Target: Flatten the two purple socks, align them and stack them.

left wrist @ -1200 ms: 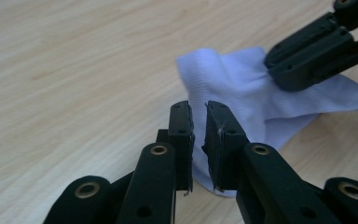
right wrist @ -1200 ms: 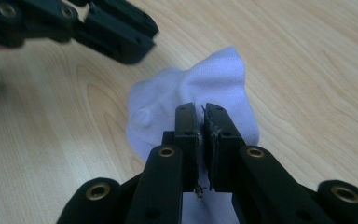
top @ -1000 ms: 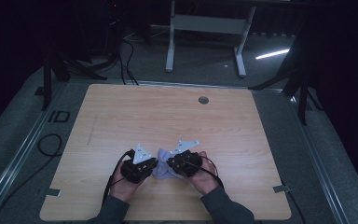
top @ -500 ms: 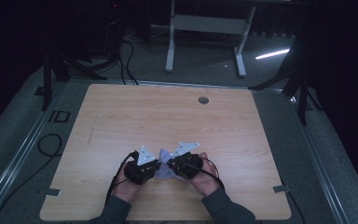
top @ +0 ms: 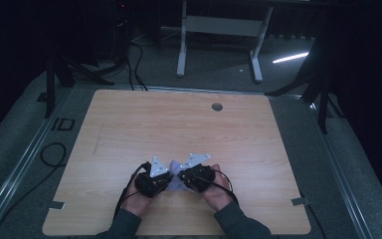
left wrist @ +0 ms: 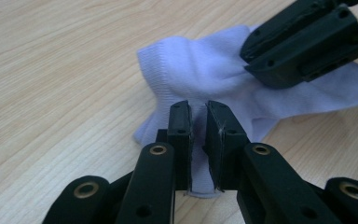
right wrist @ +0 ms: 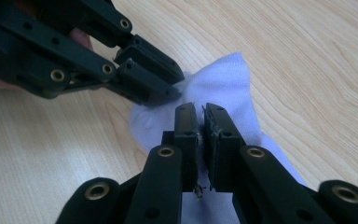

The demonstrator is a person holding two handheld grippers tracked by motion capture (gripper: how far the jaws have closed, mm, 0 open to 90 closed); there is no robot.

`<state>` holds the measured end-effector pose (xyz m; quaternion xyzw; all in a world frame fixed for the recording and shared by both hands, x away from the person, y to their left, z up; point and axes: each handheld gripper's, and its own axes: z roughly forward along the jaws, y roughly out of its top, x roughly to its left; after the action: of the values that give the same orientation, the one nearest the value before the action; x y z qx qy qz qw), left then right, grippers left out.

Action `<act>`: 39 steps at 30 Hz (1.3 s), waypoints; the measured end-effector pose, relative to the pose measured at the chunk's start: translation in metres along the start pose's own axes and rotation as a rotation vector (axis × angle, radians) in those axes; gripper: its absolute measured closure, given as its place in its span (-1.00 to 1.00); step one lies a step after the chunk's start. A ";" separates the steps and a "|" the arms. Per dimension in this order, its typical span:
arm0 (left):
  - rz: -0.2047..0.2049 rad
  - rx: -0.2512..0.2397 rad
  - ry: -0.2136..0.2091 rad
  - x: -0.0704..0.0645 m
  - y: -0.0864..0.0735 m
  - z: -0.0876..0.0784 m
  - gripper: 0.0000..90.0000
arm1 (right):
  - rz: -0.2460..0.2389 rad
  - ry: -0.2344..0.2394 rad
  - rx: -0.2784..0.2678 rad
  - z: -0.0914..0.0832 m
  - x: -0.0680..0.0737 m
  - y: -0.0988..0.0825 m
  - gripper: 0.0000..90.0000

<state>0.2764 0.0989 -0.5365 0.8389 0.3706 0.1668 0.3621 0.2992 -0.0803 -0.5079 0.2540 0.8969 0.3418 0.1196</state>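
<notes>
A pale wooden surface spreads under dim light, with dark grey floor around it and a white metal frame standing beyond its far edge. A small round grommet sits near the far edge of the wood. At the near edge the person's two hands meet close together, the left hand and right hand each carrying a tool with a grey three-cornered plate on top. Between them lies a small white sock, crumpled flat on the wood. The left hand-held gripper has its jaws nearly closed, pinching a fold of the sock's fabric between them. The right hand-held gripper likewise has its jaws drawn almost together on another fold of the same sock, just beside the other tool.
</notes>
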 end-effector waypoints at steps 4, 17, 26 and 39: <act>0.016 0.027 -0.003 -0.002 -0.001 0.007 0.78 | 0.001 0.004 0.006 0.002 0.000 -0.001 0.86; 0.001 0.076 -0.017 -0.003 -0.005 0.021 0.86 | -0.008 0.025 0.020 0.005 -0.002 -0.003 0.79; 0.005 0.085 -0.008 -0.004 -0.005 0.021 0.91 | 0.054 -0.031 -0.061 -0.031 -0.023 -0.006 0.72; 0.005 0.084 0.001 -0.006 -0.005 0.021 0.92 | 0.166 -0.086 0.011 -0.034 -0.036 -0.056 0.62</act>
<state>0.2820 0.0866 -0.5544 0.8543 0.3754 0.1523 0.3258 0.2954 -0.1541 -0.5193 0.3426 0.8686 0.3344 0.1276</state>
